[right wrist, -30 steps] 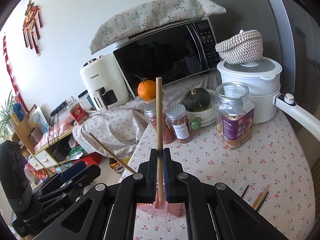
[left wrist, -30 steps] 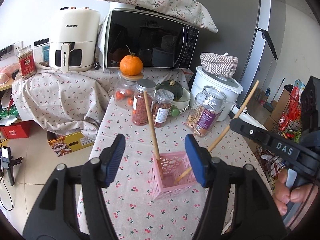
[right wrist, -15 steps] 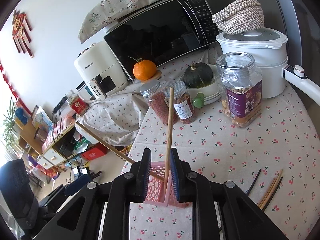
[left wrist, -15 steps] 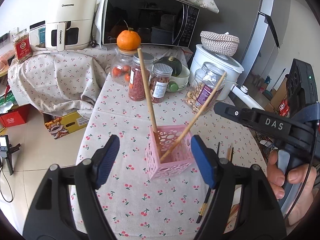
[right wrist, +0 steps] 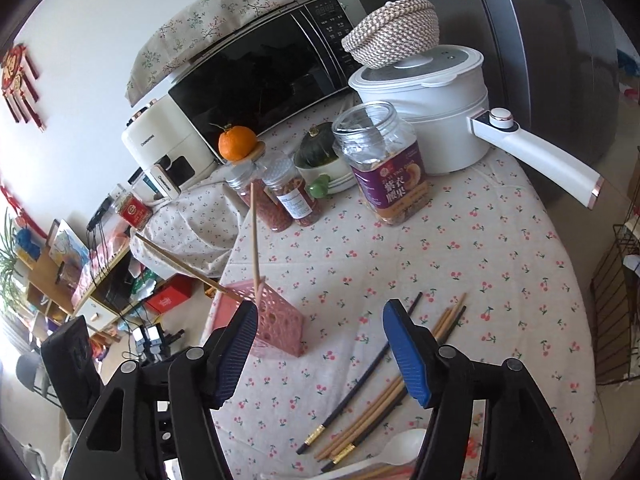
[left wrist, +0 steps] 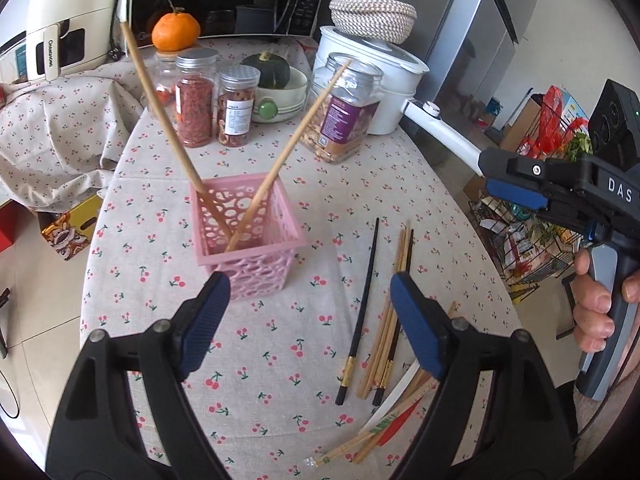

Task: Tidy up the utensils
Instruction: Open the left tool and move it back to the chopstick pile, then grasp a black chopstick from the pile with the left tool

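Left wrist view: my left gripper (left wrist: 310,320) stands wide, holding nothing. 2 wooden chopsticks (left wrist: 286,152) lean inside the pink basket (left wrist: 246,220); loose chopsticks (left wrist: 386,320) lie right of the basket.

Right wrist view: my right gripper (right wrist: 320,354) stands wide, empty, just right of the basket (right wrist: 276,326).

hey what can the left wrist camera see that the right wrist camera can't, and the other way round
Only the left wrist view shows the right tool from the side, a hand on its handle, and a wire rack of packets.

Only the right wrist view shows the red wall ornament and a wooden shelf.

Both show the pink basket holding two wooden chopsticks, loose chopsticks on the cloth, the orange and the white pot.
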